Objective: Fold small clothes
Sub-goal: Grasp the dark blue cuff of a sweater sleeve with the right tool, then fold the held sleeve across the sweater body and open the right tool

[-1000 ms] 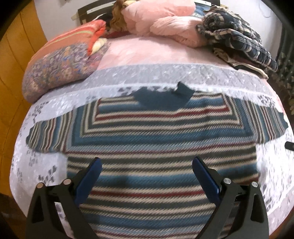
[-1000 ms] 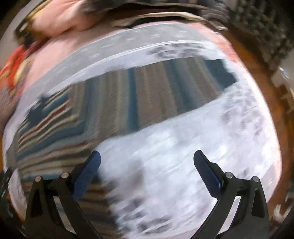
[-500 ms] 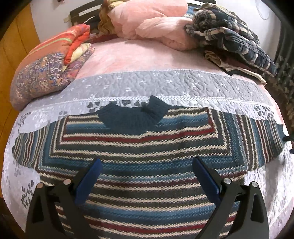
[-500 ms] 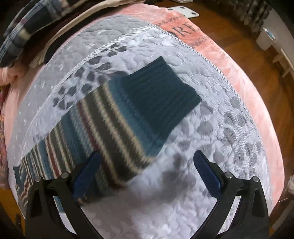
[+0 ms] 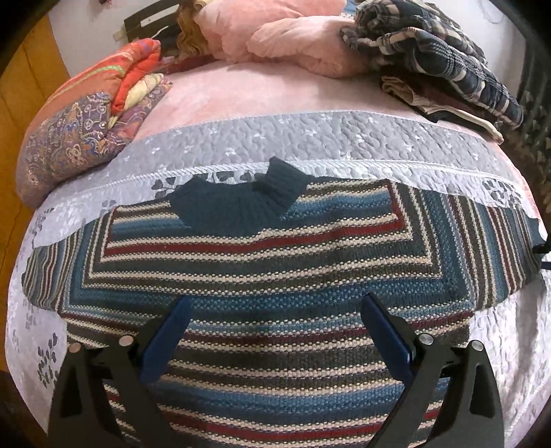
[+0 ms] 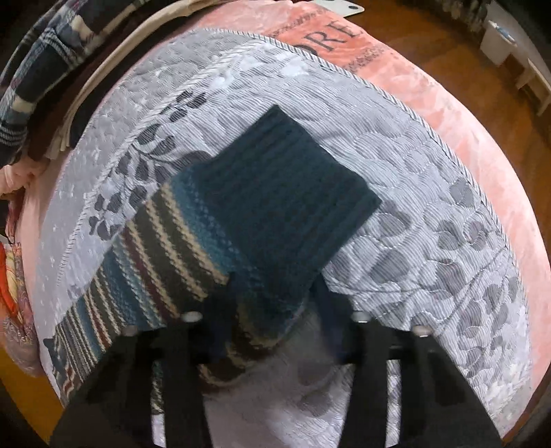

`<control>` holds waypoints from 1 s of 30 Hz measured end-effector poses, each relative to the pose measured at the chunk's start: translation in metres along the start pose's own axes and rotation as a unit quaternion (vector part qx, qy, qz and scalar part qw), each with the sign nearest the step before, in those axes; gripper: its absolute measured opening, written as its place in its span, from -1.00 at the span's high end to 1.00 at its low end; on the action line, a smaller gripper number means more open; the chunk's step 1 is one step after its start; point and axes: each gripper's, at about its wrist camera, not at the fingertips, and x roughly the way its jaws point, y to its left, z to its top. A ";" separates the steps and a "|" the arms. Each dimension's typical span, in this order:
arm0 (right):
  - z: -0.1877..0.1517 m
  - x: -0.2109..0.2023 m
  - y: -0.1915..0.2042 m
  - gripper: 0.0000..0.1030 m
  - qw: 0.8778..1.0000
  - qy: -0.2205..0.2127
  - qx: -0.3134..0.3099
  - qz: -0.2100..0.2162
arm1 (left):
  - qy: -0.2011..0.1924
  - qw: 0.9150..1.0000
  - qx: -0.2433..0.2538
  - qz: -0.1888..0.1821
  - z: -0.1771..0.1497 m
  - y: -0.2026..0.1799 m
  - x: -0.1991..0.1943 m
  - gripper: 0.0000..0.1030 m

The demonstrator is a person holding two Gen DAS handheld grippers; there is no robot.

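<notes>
Item 1: striped knit sweater [image 5: 275, 275], spread flat and face up on the bed's grey quilted coverlet [image 5: 310, 138]; navy collar [image 5: 237, 203] toward 12 o'clock, sleeves out toward 3 and 9 o'clock. Laid open this way, presumably, so sleeves can be turned in first.

Item 2: left gripper [image 5: 273, 331], fingers wide, hovering over the chest with nothing held; placed centrally, likely to steady or wait.

Item 3: right gripper [image 6: 272, 331], down at the right sleeve [image 6: 193, 248] just short of its navy cuff [image 6: 286, 193]. Fingers narrowed, straddling the lower sleeve edge; blurred, so actual grip cannot be told. Probably positioned to lift the sleeve across the body.

Item 4: folded floral quilts [image 5: 82, 138] at 10 o'clock, pink bedding [image 5: 282, 31] at 12, plaid garment [image 5: 444, 58] at 1; well apart from the sweater.

No fold made yet.
</notes>
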 end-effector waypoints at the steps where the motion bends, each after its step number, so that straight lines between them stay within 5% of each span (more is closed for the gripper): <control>1: 0.004 -0.001 0.001 0.62 1.000 -0.002 -0.003 0.009 | 0.001 1.000 -0.001 0.001 -0.001 0.002 0.000 -0.92; 3: 0.002 -0.007 0.009 0.75 1.000 -0.008 -0.009 0.017 | 0.005 1.000 -0.004 0.004 -0.003 0.008 0.002 -0.92; 13: -0.059 -0.069 0.076 0.77 0.993 -0.076 -0.087 0.016 | 0.015 0.999 -0.032 0.020 -0.008 0.053 0.007 -0.92; 24: -0.168 -0.115 0.238 0.78 0.955 -0.129 -0.263 0.055 | 0.015 0.998 -0.063 0.028 -0.011 0.103 0.002 -0.92; 30: -0.210 -0.107 0.293 0.78 0.944 -0.125 -0.300 0.055 | 0.016 0.996 -0.080 0.030 -0.013 0.133 0.002 -0.92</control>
